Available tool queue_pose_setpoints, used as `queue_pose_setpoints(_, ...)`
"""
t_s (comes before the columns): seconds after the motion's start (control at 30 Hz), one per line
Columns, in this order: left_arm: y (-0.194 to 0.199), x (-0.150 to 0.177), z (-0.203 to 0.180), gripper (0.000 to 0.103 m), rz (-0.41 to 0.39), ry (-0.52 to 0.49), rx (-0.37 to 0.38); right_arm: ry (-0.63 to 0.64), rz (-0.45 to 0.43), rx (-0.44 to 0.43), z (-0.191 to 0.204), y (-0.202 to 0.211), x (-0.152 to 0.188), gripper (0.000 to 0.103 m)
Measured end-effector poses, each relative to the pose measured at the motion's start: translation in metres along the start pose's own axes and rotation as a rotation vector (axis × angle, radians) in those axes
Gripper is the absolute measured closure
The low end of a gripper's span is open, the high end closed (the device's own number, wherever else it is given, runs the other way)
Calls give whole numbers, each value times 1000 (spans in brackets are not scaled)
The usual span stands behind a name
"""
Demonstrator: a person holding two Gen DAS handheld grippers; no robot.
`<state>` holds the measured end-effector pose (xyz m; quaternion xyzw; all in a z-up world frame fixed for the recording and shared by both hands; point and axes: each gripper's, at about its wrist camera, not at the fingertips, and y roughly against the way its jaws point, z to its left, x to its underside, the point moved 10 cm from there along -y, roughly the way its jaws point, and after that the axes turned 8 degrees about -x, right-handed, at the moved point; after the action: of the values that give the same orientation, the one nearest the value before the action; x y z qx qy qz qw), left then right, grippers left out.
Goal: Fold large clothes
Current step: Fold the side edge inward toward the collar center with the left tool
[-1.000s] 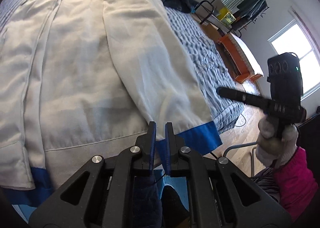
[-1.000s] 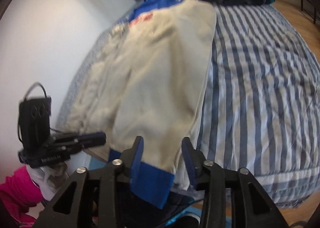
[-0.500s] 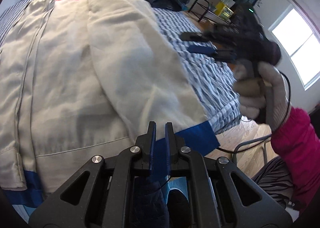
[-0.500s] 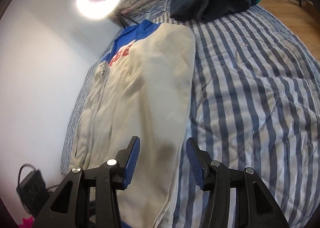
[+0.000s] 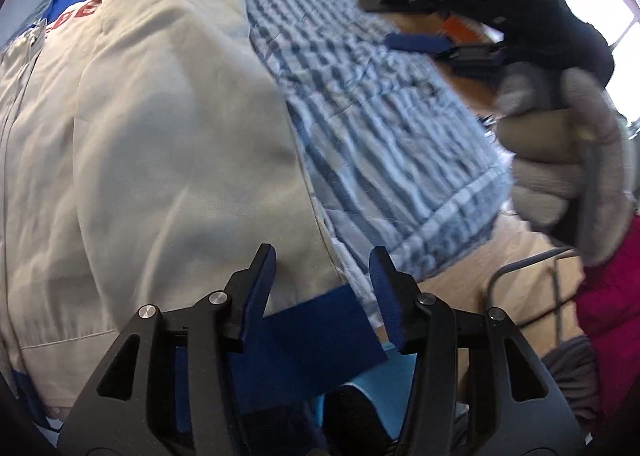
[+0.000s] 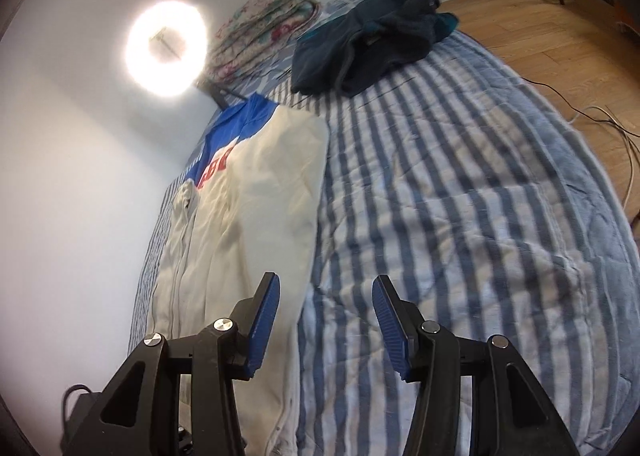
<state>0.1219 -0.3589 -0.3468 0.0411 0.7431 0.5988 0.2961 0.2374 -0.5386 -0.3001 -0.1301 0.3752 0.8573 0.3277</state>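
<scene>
A cream jacket (image 5: 160,144) with blue trim and red letters lies flat on the striped bed, one sleeve folded over its front. Its blue cuff (image 5: 312,332) hangs at the bed's near edge, between the open fingers of my left gripper (image 5: 322,280), which holds nothing. The jacket also shows in the right wrist view (image 6: 248,224). My right gripper (image 6: 326,316) is open and empty, above the jacket's right edge and the bedspread. In the left wrist view it (image 5: 424,28) shows blurred at the upper right, held by a gloved hand.
A blue-and-white striped bedspread (image 6: 460,196) covers the bed. A dark blue garment (image 6: 368,32) lies heaped at the far end beside folded floral bedding (image 6: 264,12). A ring light (image 6: 166,50) glows by the wall. Wooden floor (image 6: 560,16) and cables lie to the right.
My left gripper has opened and let go of the blue cuff. My right gripper has moved up and forward over the bed, towards the jacket's far end.
</scene>
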Motion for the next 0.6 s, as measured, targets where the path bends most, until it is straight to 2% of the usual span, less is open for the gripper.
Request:
queue_pose_setpoints(0.13, -16, 1, -3, 41, 33, 1, -51, -39, -36, -7, -12, 13, -4, 51)
queue_pose_setpoints(0.17, -20, 2, -7, 30, 44, -15, -47, -45, -44, -13, -13, 15, -5, 51)
queue_pose_setpoints(0.23, -26, 3, -16, 21, 52, -71, -54, -50, -54, -17, -15, 17, -8, 51)
queue_pose_setpoints(0.33, -29, 1, -15, 21, 22, -81, -95, -49, -58, -24, -13, 14, -11, 51)
queue_pose_setpoints(0.4, -26, 1, -13, 26, 6, -60, -96, -40, -58, -30, -8, 12, -13, 51)
queue_pose_setpoints(0.53, -19, 1, 2, 46, -7, 10, -54, -22, -63, -57, 3, 10, -16, 51)
queue_pose_setpoints(0.6, -21, -1, 3, 47, -7, -6, -54, -16, -61, -59, 6, 8, -16, 51)
